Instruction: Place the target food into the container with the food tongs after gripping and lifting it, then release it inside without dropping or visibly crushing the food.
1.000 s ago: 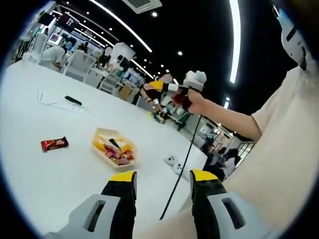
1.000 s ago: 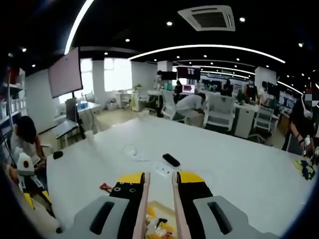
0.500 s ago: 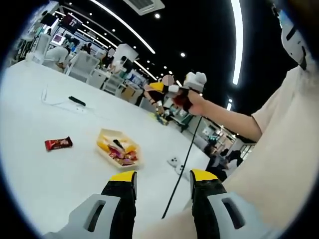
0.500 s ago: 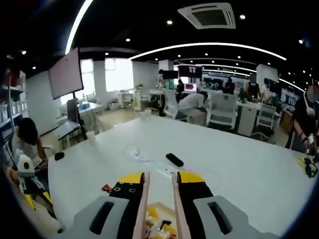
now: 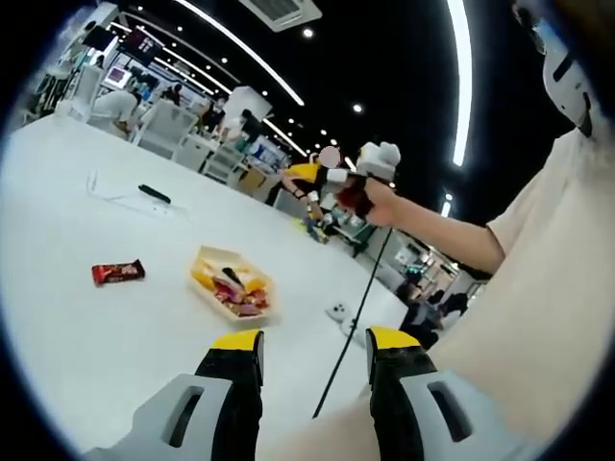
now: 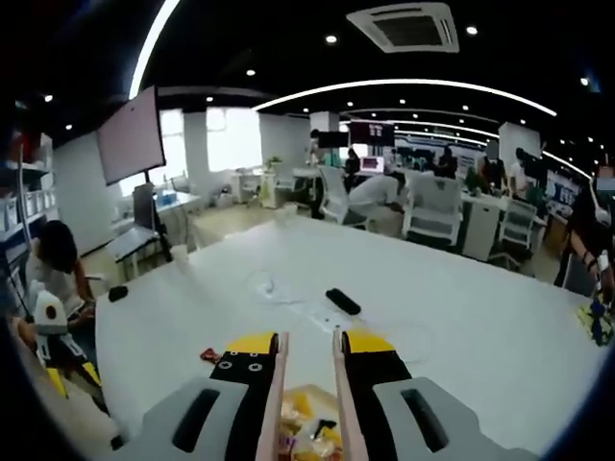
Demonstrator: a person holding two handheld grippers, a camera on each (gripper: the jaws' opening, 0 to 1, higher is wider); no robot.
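Left gripper view: red bar beside tray.

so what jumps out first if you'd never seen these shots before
The yellow tray of bright wrapped snacks stands out on the big white table, with a red snack bar lying apart from it. In the left gripper view the right gripper is raised high in a person's hand, a thin dark tong hanging down from it. In the right gripper view the right gripper's yellow-tipped jaws clamp pale tong arms above the tray.
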